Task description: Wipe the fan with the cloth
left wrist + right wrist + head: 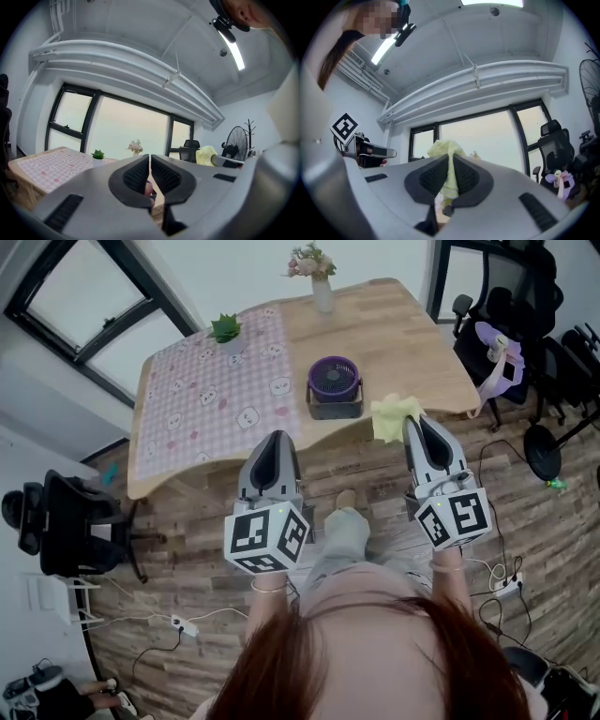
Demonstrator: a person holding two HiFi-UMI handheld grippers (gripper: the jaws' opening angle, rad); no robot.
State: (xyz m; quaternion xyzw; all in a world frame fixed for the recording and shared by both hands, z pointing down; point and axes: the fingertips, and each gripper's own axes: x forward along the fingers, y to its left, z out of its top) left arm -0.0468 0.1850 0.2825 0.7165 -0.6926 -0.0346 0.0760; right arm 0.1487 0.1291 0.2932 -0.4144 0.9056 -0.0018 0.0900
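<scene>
One small purple fan (pixel 334 381); one crumpled yellow cloth (pixel 394 416).

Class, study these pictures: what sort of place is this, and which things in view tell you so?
Most likely an office or meeting room: a big wooden table, a black swivel office chair beside it, and a power strip lying on the wood floor.
</scene>
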